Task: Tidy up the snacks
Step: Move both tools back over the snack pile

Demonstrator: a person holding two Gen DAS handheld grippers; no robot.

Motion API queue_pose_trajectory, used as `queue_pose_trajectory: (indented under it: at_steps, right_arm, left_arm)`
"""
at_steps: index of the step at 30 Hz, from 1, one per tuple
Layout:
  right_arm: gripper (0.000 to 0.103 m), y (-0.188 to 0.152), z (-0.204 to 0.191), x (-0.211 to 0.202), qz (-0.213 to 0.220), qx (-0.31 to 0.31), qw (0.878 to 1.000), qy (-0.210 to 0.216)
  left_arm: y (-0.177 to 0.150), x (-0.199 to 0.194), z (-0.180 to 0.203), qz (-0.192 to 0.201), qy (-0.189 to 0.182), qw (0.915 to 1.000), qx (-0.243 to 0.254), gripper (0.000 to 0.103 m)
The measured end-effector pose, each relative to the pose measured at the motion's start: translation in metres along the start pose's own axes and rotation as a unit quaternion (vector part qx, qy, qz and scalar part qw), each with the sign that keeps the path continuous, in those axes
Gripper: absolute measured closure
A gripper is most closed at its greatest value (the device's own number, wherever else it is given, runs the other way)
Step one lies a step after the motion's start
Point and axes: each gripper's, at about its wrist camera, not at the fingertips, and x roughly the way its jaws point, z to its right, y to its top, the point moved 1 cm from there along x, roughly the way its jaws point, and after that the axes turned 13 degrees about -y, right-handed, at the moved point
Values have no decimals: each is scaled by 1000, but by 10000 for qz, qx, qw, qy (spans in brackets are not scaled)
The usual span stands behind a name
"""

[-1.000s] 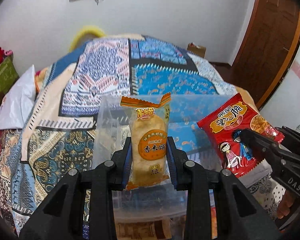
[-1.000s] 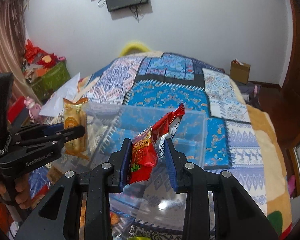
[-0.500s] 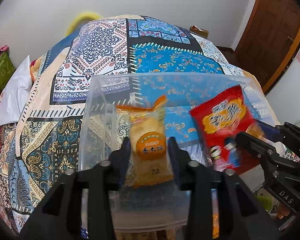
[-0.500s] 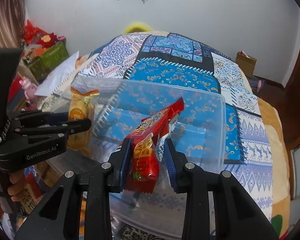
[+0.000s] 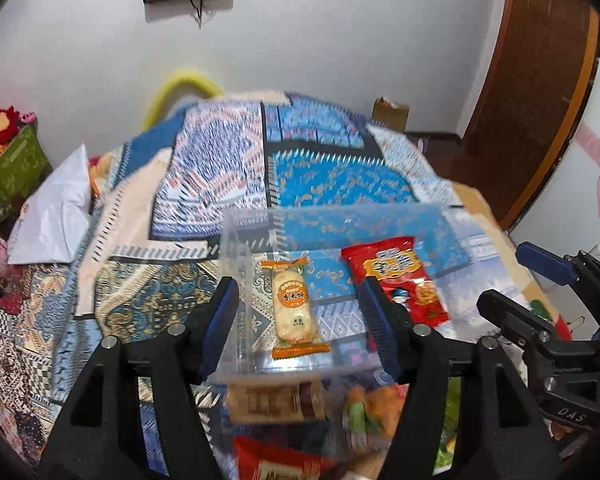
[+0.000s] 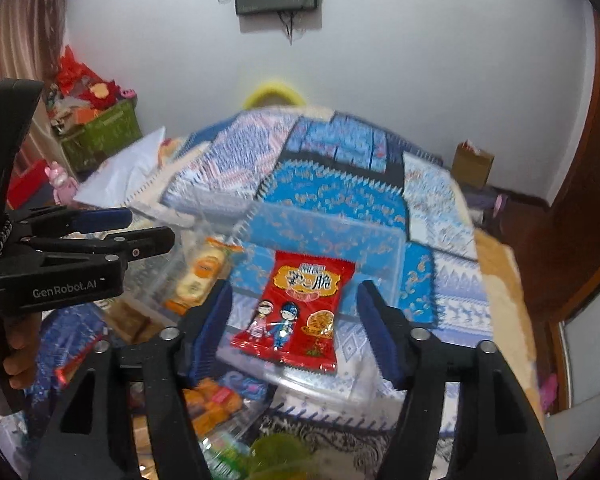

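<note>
Two snack packs lying flat inside the clear plastic bin, side by side: orange rice cracker pack toward the left, red chip packet to the right. Sitting apart, not overlapping, likely laid in a row on purpose. Bin resting on the patterned bedspread. Left gripper hovering above the cracker, jaws opening, pads standing clear on both sides, nothing clamped. Right gripper doing likewise over the red packet, jaws opening, no contact. Looking like both drops done. More loose snacks waiting in the near pile below the bin, blurred, probably next to be sorted. Green box and white pillow sitting off to the left, not involved.
</note>
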Motion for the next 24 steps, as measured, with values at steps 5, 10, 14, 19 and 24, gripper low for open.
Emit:
queue_pose_trajectory:
  at_steps: [5, 10, 14, 19, 24]
  right_arm:
    - [36, -3, -2, -42, 328, 25, 9995, -20]
    - [32, -17, -7, -72, 474, 87, 9988, 42]
    - [32, -37, -16, -88, 472, 18, 9989, 64]
    - [31, -59, -28, -93, 335, 11, 9993, 166]
    - [26, -84, -43, -81, 52, 17, 9998, 165]
  left_arm:
    - [-14, -53, 15, 357, 15, 9993, 118, 30]
    - [-48, -86, 23, 427, 71, 9989, 189, 21]
    - [-80, -96, 26, 302, 91, 9994, 152, 21]
    - [-118, -96, 27, 111, 31, 9999, 7, 21]
    - [-155, -83, 23, -239, 108, 9996, -63, 21]
